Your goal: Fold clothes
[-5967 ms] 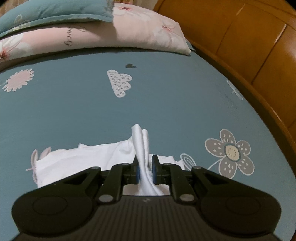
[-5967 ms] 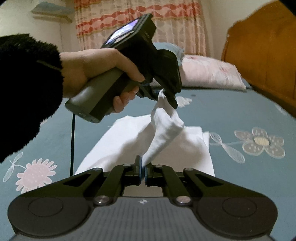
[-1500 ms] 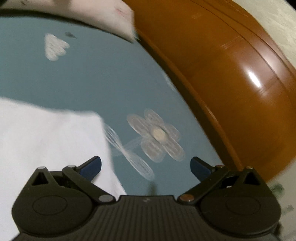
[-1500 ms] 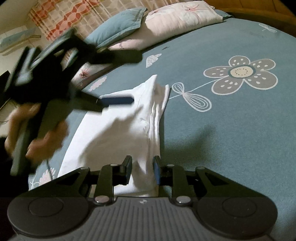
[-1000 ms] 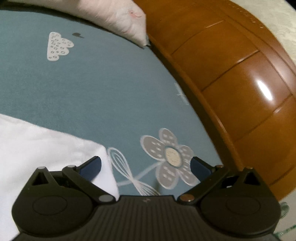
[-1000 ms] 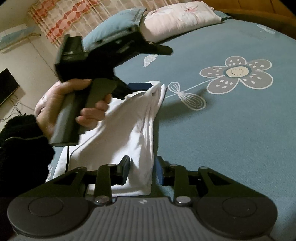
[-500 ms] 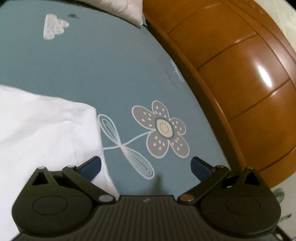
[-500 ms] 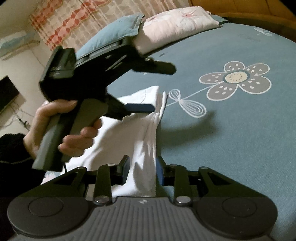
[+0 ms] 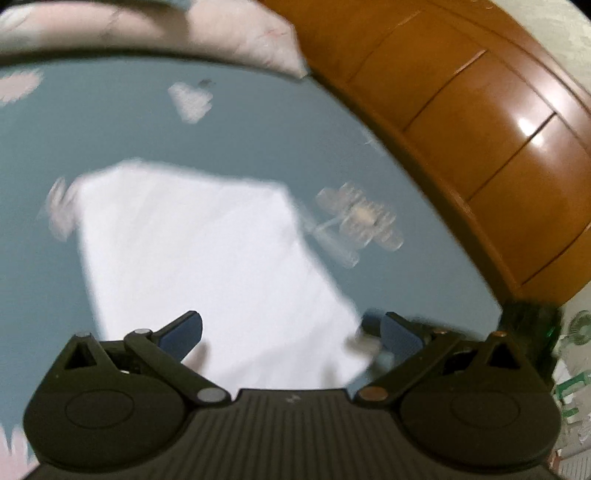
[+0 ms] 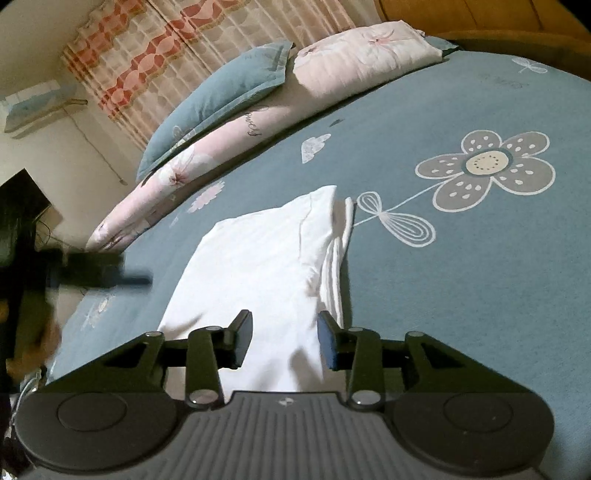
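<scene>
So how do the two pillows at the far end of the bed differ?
The blue pillow is plain teal and lies tilted on top of other bedding; the pink pillow is pale with a flower print and sits nearer the wooden headboard. Both are rectangular.

Right gripper (image 10: 285, 336) jaws opening over folded white garment (image 10: 266, 266) on bedspread (image 10: 480, 280).

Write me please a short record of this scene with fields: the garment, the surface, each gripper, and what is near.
garment: white garment, folded, lying flat
surface: teal bedspread with flower print
right gripper: jaws opening, cloth between them, pads not pressing it
left gripper: open wide, above the garment, holding nothing; view blurred
near: pillows at the far edge, wooden bed frame, curtain
</scene>
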Tool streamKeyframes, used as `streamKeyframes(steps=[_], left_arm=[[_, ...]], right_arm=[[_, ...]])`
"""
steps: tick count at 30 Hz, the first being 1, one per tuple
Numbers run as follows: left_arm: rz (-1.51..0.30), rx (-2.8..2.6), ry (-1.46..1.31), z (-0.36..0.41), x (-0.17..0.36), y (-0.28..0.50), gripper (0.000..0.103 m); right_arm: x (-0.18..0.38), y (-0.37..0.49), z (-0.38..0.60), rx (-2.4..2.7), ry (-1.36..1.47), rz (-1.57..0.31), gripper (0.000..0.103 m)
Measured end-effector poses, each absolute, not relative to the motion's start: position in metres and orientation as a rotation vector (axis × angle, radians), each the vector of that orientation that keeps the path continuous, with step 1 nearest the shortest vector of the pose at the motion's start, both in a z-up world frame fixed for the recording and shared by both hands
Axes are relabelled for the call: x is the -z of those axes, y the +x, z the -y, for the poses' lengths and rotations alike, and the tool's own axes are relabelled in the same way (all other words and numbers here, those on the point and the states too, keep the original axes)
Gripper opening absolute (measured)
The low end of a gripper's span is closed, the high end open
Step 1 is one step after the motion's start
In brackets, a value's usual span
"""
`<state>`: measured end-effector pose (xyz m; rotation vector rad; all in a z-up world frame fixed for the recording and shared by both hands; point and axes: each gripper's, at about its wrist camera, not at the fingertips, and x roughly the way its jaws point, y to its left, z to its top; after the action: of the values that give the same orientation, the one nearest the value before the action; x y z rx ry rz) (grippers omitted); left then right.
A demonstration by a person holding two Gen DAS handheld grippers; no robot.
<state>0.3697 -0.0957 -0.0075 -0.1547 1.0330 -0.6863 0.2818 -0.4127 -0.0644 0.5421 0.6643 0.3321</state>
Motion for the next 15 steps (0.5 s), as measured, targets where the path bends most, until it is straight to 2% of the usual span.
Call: streamKeyframes(steps=[7, 11, 15], left_arm=[[-1.049, 0.637, -0.211, 0.075, 0.044, 0.356, 0.102], [-1.059, 0.643, -0.222, 0.071, 0.048, 0.348, 0.102], [-1.008, 0.606, -0.091, 0.075, 0.037, 0.319, 0.102]], right_arm=[[0.067, 0.283, 0.408, -0.383, 0.578, -0.639, 0.044], [0.079, 0.293, 0.398, -0.404, 0.583, -0.709, 0.046], [0.083, 0.296, 0.394, -0.383, 0.570, -0.741, 0.046]])
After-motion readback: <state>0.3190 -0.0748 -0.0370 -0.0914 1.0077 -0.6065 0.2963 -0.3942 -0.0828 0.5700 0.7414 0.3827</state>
